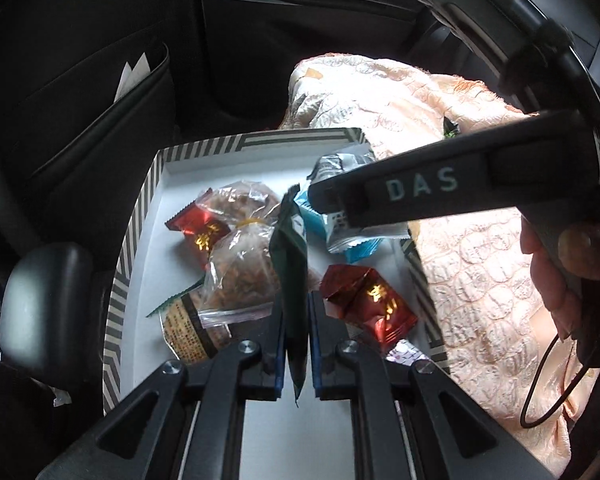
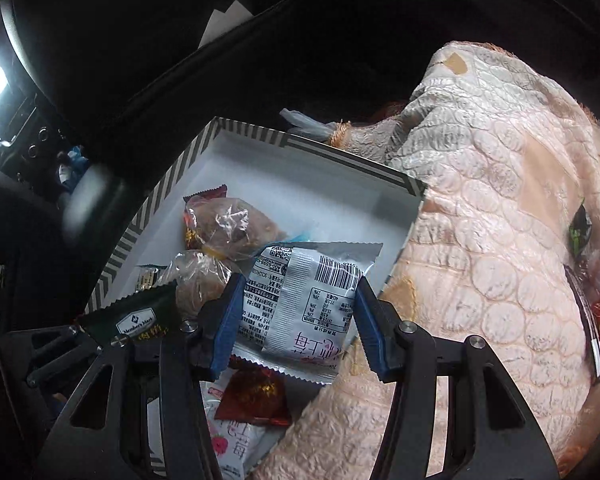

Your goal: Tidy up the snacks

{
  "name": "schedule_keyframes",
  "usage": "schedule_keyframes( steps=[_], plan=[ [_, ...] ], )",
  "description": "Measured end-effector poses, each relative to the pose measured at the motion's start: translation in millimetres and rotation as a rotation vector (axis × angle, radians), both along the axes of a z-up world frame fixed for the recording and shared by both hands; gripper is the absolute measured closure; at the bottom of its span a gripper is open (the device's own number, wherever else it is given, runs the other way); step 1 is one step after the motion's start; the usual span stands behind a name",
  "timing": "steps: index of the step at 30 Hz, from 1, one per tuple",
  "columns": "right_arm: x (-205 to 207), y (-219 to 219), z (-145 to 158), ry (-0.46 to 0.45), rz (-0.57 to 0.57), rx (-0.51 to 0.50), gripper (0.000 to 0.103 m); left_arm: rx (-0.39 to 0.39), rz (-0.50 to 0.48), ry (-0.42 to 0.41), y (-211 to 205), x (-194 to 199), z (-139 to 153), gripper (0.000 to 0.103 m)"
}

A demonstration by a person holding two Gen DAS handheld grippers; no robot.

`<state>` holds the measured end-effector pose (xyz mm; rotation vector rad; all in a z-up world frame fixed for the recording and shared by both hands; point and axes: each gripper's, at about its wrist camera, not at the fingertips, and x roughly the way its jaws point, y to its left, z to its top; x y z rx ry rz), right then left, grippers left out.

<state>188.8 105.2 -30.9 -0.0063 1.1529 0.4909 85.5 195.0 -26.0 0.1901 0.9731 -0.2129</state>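
Note:
A white box with a striped rim (image 1: 140, 216) (image 2: 300, 148) sits on a car seat and holds several snacks: red candy packets (image 1: 368, 304), clear bags of brown snacks (image 1: 240, 272) (image 2: 228, 224) and a brown packet (image 1: 188, 332). My left gripper (image 1: 296, 316) is shut on a dark green packet (image 1: 292, 264), held edge-up over the box; it shows at the left in the right wrist view (image 2: 140, 316). My right gripper (image 2: 296, 312) holds a white-and-blue packet (image 2: 304, 300) between its pads over the box's right side; it shows in the left wrist view (image 1: 340, 216).
A peach quilted blanket (image 1: 460, 240) (image 2: 500, 240) lies right of the box, with more snacks on it at the far right (image 2: 596, 296). A dark seat back with a pocket (image 1: 100, 112) stands behind. A black armrest (image 1: 48, 296) is at the left.

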Motion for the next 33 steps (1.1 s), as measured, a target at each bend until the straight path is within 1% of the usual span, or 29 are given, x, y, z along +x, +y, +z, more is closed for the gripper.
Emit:
schedule_keyframes(
  steps=[3, 6, 11, 12, 13, 14, 15, 16, 18, 20, 22, 24, 26, 28, 29, 30, 31, 33],
  plan=[
    [1.7, 11.9, -6.9, -0.001, 0.015, -0.014, 0.05, 0.005, 0.015, 0.011, 1.7, 1.0, -5.4, 0.092],
    [4.0, 14.9, -16.0, 0.028, -0.001, -0.023, 0.05, 0.021, 0.028, 0.012, 1.9, 2.6, -9.5, 0.092],
    [7.6, 3.2, -23.8, 0.105, -0.066, 0.069, 0.049, 0.049, 0.02, -0.013, -1.5, 4.1, -11.0, 0.089],
    [7.8, 0.3, -23.2, 0.107, -0.075, 0.079, 0.049, 0.056, 0.018, -0.02, -2.8, 3.8, -10.5, 0.084],
    [7.6, -2.4, -22.0, 0.105, -0.082, 0.088, 0.049, 0.059, 0.02, -0.023, -3.9, 4.0, -10.1, 0.07],
    [7.2, -5.4, -20.2, 0.101, -0.084, 0.108, 0.049, 0.058, 0.023, -0.027, -4.3, 3.9, -9.3, 0.06],
    [6.9, -7.9, -18.4, 0.098, -0.083, 0.143, 0.048, 0.053, 0.026, -0.034, -4.0, 3.3, -8.1, 0.041],
    [6.5, -9.2, -17.0, 0.101, -0.08, 0.171, 0.046, 0.045, 0.028, -0.04, -3.4, 2.6, -6.6, 0.035],
    [6.2, -8.9, -15.1, 0.109, -0.081, 0.194, 0.042, 0.039, 0.035, -0.044, -2.0, 1.9, -3.6, 0.034],
    [6.9, -7.5, -14.2, 0.114, -0.09, 0.184, 0.042, 0.046, 0.041, -0.047, -1.3, 1.9, -0.2, 0.034],
    [7.7, -9.6, -11.9, 0.12, -0.101, 0.197, 0.042, 0.05, 0.041, -0.047, -1.3, 1.5, 3.1, 0.031],
    [6.4, -16.3, -4.2, 0.101, -0.122, 0.206, 0.042, 0.053, 0.036, -0.058, -3.4, 1.1, 7.9, 0.03],
    [2.2, -28.9, 5.2, 0.079, -0.141, 0.223, 0.042, 0.046, 0.035, -0.068, -7.6, 0.2, 13.2, 0.026],
    [-2.9, -44.0, 11.5, 0.071, -0.162, 0.232, 0.042, 0.032, 0.034, -0.08, -13.2, 1.1, 19.4, 0.021],
    [-6.2, -51.4, 13.6, 0.069, -0.173, 0.227, 0.042, 0.03, 0.034, -0.087, -17.5, 1.6, 22.2, 0.019],
    [-10.0, -59.5, 16.2, 0.063, -0.183, 0.22, 0.042, 0.029, 0.035, -0.092, -22.3, 2.9, 24.6, 0.014],
    [-13.9, -69.1, 19.3, 0.051, -0.193, 0.217, 0.042, 0.025, 0.032, -0.093, -27.3, 4.5, 26.8, 0.012],
    [-23.0, -88.2, 25.5, 0.021, -0.21, 0.19, 0.042, 0.009, 0.022, -0.094, -39.1, 7.8, 31.0, 0.011]
  ],
)
